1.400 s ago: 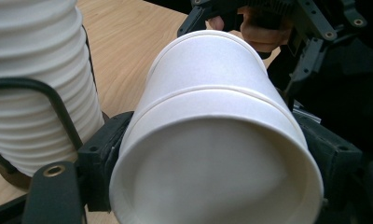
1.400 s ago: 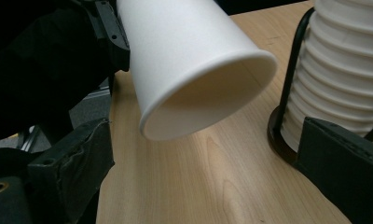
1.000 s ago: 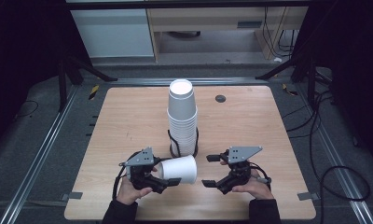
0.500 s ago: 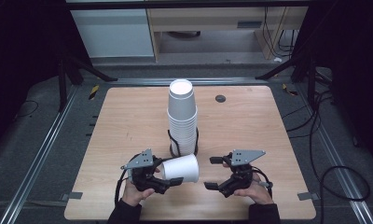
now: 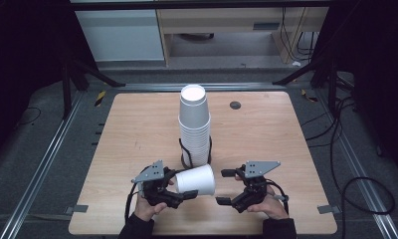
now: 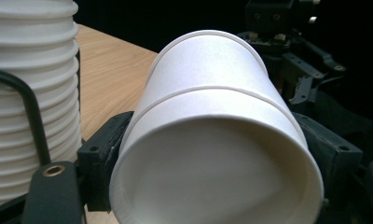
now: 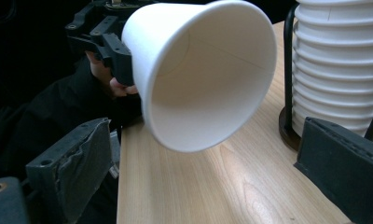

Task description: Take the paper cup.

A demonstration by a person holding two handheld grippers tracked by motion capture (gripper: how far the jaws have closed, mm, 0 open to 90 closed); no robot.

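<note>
Wooden table (image 5: 266, 144), dark room. High view: paper cup stack (image 5: 194, 127) in black wire holder mid-table; single paper cup (image 5: 196, 179) on its side, empty, clamped in left gripper (image 5: 179, 191). Right gripper (image 5: 226, 186) just beside cup mouth, jaws apart, just opened, nothing between.
Left gripper view: cup (image 6: 217, 135) squeezed between jaws.
Right gripper view: cup mouth (image 7: 208, 74) ahead, off table.
Cup was nearer right gripper before.

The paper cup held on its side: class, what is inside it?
The paper cup shows a bare white inner wall, nothing inside; its bottom is too shaded to tell. The left gripper holds it.
</note>
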